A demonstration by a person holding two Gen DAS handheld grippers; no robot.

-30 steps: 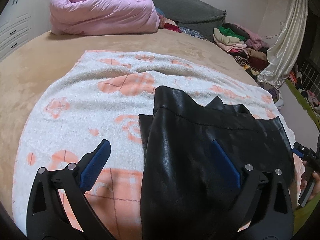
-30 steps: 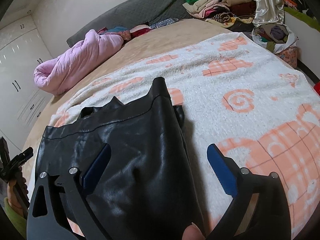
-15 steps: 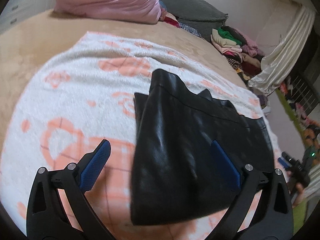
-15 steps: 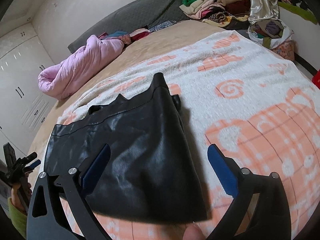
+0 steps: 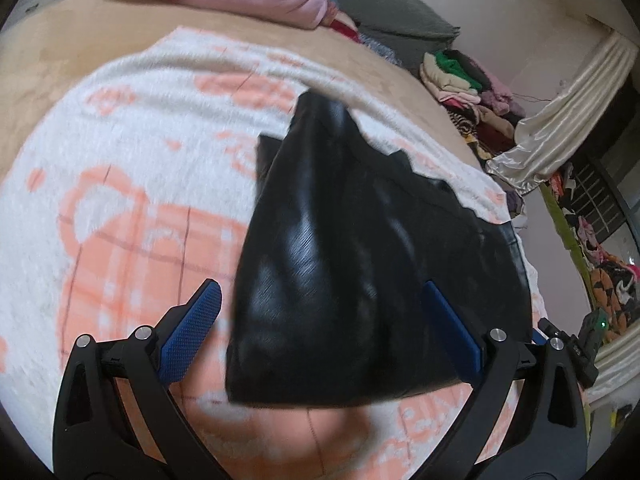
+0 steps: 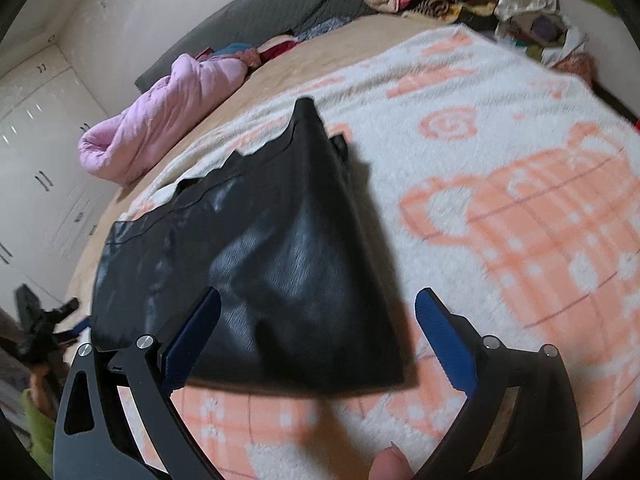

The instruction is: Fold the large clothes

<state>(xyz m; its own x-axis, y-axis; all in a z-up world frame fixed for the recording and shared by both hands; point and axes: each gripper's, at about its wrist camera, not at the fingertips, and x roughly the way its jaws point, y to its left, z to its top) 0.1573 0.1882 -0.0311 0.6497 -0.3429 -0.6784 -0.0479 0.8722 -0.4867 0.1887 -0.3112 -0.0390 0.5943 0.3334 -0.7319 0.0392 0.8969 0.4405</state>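
On the blanket (image 5: 132,152) lies a folded black garment (image 5: 352,264) (shiny, leather-like). Left gripper (image 5: 320,332) and right gripper (image 6: 318,332) hover above it, jaws apart, empty; pink quilt (image 6: 160,120) at ten o'clock.

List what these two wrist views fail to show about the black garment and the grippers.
- Black garment: both views motion-blurred, so seams and what kind of garment it is stay unclear.
- Its underside and inner layers: hidden by its own top layer.
- Left gripper and right gripper: jaws open and empty; handles cut off by the bottom edge.
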